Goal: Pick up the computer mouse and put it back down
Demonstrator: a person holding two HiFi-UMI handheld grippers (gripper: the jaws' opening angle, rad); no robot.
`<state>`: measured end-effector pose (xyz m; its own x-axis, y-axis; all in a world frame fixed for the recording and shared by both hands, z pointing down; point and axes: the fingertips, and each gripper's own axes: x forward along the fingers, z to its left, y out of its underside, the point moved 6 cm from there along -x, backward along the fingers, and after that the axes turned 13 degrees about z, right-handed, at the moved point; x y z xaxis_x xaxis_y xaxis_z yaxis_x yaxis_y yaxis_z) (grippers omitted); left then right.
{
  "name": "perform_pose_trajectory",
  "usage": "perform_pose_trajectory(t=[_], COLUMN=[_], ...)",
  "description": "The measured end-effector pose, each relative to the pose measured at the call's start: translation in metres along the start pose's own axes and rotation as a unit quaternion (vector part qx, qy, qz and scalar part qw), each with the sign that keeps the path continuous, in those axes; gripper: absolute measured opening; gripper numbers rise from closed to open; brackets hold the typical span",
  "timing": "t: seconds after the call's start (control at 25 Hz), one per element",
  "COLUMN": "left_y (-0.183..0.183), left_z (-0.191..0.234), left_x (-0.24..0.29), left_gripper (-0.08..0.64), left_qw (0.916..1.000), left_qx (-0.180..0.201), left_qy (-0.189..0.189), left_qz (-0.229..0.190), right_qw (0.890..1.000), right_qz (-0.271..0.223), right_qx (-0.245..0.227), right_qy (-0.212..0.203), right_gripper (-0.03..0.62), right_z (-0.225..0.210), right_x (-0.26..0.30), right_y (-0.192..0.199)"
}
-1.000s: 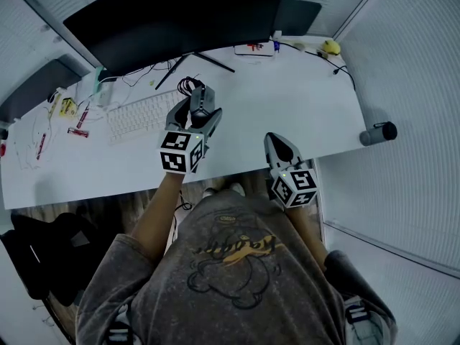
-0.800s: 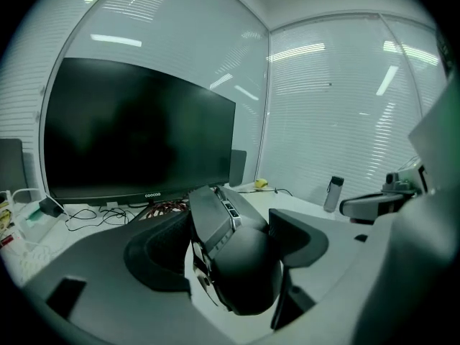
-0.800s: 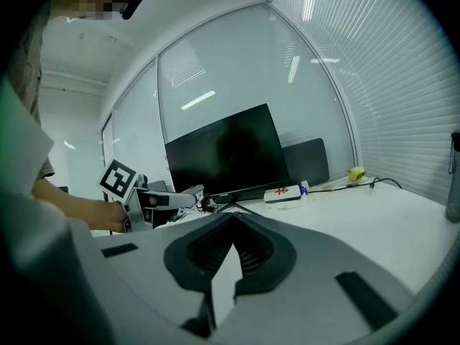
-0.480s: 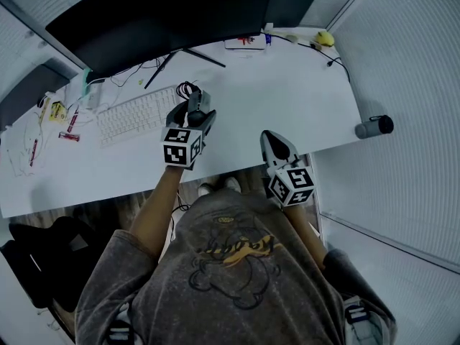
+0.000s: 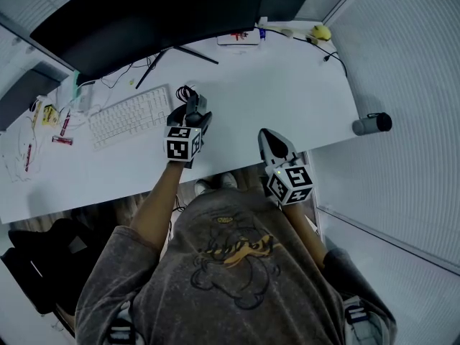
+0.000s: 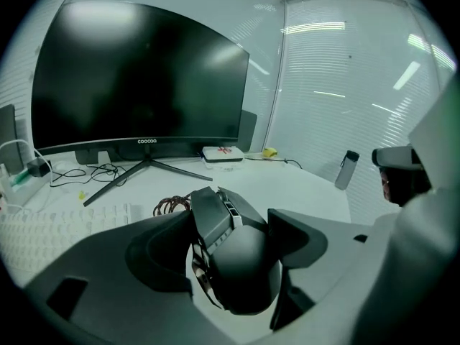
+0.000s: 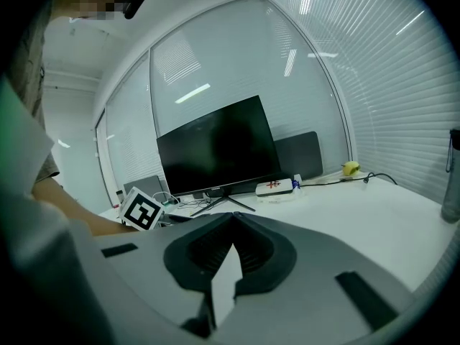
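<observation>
Mouse (image 6: 233, 264) pinched by left tongs (image 5: 194, 112), arm (image 5: 159, 196) outstretched; right tongs (image 5: 267, 135) pressed together (near desk (image 5: 287, 85) edge).

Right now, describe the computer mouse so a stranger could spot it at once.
Find the big black monitor on the white desk, then the white keyboard in front of it. Right of the keyboard, the computer mouse is clamped in the left gripper: black and humped, with a coiled cable just beyond it.
</observation>
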<state>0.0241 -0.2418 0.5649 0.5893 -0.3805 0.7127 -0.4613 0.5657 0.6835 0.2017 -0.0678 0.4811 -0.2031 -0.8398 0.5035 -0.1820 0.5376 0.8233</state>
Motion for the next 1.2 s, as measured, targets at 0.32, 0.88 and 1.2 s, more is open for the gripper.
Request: perform_pose_trajectory(t=[0.32,0.88,1.2], left_y=[0.010,0.022,0.031], left_z=[0.001,0.002,0.000], left_x=[0.024,0.050,0.057], left_gripper=[0.344,0.342,0.344], left_qw=[0.9997,0.9981,0.9968], left_qx=[0.002,0.008,0.009], left_qy=[0.001,0.001,-0.002], left_qz=[0.026,0.061,0.079], right_qw=[1.000,1.000,0.999], right_qz=[0.010,0.022,0.026], right_qx=[0.005,0.010,0.013], right_qy=[0.006,0.014,0.018], right_gripper=[0.006,0.006,0.006], right_z=[-0.010,-0.020,-0.023], right_x=[0.005,0.013,0.011], right_y=[-0.001,-0.002,0.001])
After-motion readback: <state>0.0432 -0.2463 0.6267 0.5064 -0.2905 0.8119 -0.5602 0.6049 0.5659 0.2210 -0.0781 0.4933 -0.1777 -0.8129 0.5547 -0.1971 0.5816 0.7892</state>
